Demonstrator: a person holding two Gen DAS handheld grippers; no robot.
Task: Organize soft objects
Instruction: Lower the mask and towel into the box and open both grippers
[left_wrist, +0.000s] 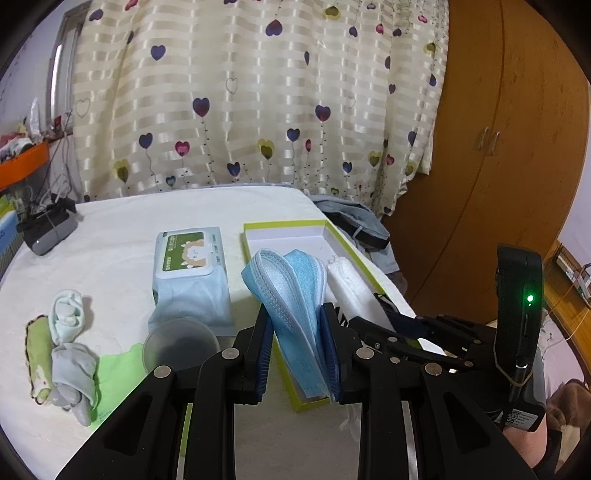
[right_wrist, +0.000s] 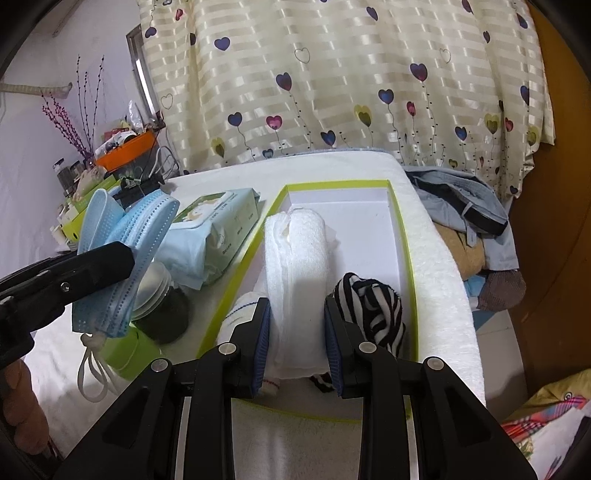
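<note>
Masks (left_wrist: 291, 295): a folded blue stack, clamped upright in the left claw (left_wrist: 297, 347) above the near end of the green-edged box (left_wrist: 280, 224). Light, limp, slick-looking; likely to fan out unless pinched mid-fold. Right claw (right_wrist: 297, 343) straddles the rolled white towel (right_wrist: 295, 251) lying in the box beside striped socks (right_wrist: 373, 306); pads touching it at both sides. Towel soft, compressible; take it across the roll's middle.

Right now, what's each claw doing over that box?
Left gripper clamps blue masks. Right gripper around white towel in box. Striped sock alongside.
</note>
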